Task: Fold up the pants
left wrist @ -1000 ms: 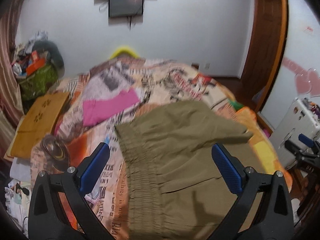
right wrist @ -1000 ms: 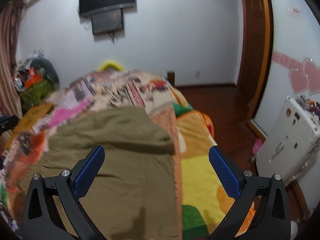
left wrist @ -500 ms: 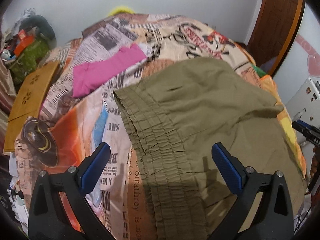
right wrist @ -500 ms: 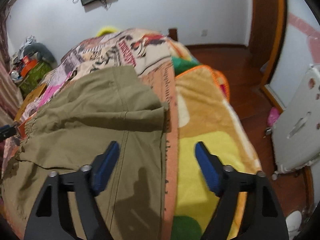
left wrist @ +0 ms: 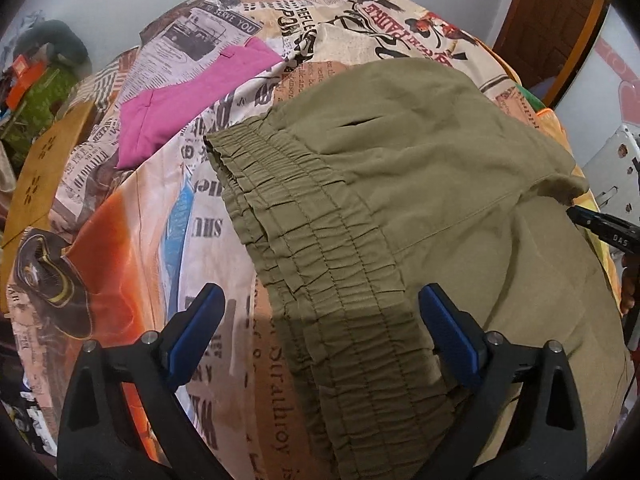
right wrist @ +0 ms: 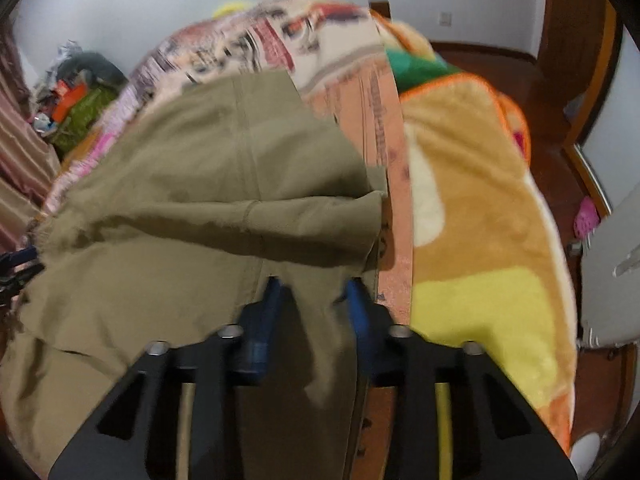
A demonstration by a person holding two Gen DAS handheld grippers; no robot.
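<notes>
Left wrist view only: gathered elastic waistband (left wrist: 320,240) of olive-green cotton pants (left wrist: 440,152), pink folded cloth (left wrist: 188,100) beyond. Right wrist view only: pants' leg end, orange-yellow fleece blanket (right wrist: 480,200) beside. Pants lie flat on newspaper-print bedspread (left wrist: 168,208). Left gripper (left wrist: 320,312) tilted down, jaws wide, straddling waistband, gripping nothing. Right gripper (right wrist: 312,292) tilted down, jaws just been closing, narrow, pants fabric between; pad contact unclear through blur.

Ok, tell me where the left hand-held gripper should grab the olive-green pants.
Grip the gathered elastic waistband of the olive-green cotton pants, near its close end, coming down from above with one finger on each side of its outer edge. The left hand-held gripper already straddles that thick edge, jaws open.
</notes>
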